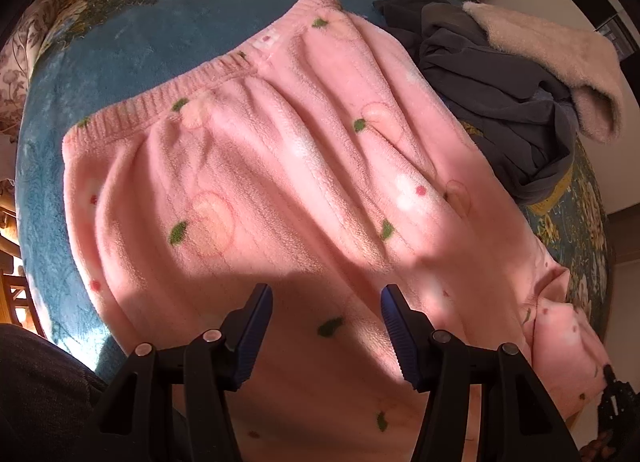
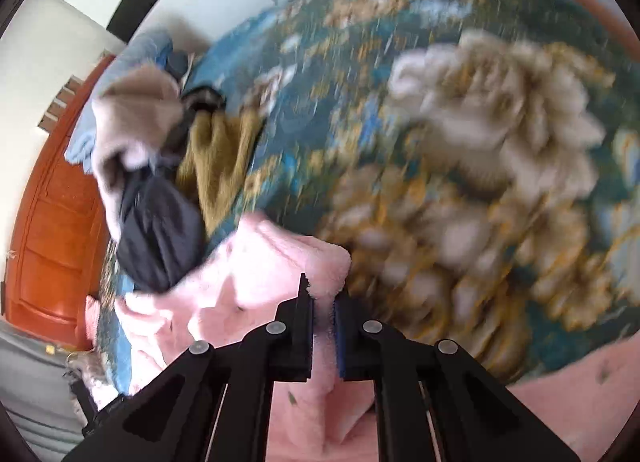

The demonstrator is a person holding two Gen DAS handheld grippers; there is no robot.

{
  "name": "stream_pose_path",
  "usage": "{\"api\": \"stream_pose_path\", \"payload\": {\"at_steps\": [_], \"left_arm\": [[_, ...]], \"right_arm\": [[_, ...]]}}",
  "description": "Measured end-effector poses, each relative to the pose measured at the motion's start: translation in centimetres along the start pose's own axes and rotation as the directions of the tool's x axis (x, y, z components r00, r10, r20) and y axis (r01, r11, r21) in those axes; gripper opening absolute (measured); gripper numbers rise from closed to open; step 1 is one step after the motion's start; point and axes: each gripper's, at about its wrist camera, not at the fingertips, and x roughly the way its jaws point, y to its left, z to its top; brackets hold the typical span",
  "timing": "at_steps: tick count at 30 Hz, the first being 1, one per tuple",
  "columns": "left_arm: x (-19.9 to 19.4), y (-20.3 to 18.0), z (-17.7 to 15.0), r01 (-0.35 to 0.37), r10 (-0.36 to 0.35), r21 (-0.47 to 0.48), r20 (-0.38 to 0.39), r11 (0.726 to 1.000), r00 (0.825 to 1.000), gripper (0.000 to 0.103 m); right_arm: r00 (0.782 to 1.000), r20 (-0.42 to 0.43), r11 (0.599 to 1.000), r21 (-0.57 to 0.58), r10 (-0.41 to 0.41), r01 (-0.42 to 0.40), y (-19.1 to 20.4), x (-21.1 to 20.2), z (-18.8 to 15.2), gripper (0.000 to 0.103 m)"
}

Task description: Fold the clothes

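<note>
While its two blue-padded fingers stand spread apart at the bottom of the frame, the left gripper (image 1: 326, 326) hovers over pink fleece pyjama trousers printed with peaches and green leaves (image 1: 280, 181), spread across a teal floral plush blanket (image 1: 132, 45), ribbed waistband toward upper left. At lower centre, the right gripper (image 2: 324, 302) pinches a fold of the same pink fleece. Dark grey clothes (image 1: 492, 101) lie heaped at upper right.

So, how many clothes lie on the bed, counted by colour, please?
Pink: 1, the fleece pants, a fold clamped in the right gripper.
Dark grey: 1, a crumpled garment.
Pale beige: 1, a fluffy garment.
Olive: 1, a garment.
Total: 4.
</note>
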Motion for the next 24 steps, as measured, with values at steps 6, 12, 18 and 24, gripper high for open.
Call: {"api": "stream_pose_path", "payload": {"at_steps": [6, 12, 18, 24], "left_arm": [[0.3, 0.1, 0.3, 0.0, 0.0, -0.027, -0.003, 1.0, 1.0, 0.06], [0.6, -0.2, 0.5, -0.02, 0.02, -0.027, -0.013, 0.999, 1.0, 0.06], [-0.1, 0.5, 0.9, -0.006, 0.006, -0.049, 0.002, 0.999, 1.0, 0.06], [-1.4, 2.2, 1.5, 0.032, -0.029, -0.09, 0.031, 0.995, 0.999, 0.06]], "right_arm": [[0.926, 0.238, 0.956, 0.047, -0.292, 0.289, -7.6, -6.5, 6.5, 0.008], [0.875, 0.109, 0.879, 0.133, -0.472, 0.458, -15.8, -3.0, 7.2, 0.008], [0.863, -0.008, 0.844, 0.203, -0.505, 0.496, -19.2, 0.6, 4.3, 0.009], [0.878, 0.046, 0.857, 0.248, -0.476, 0.452, -18.8, -2.7, 4.0, 0.026]]}}
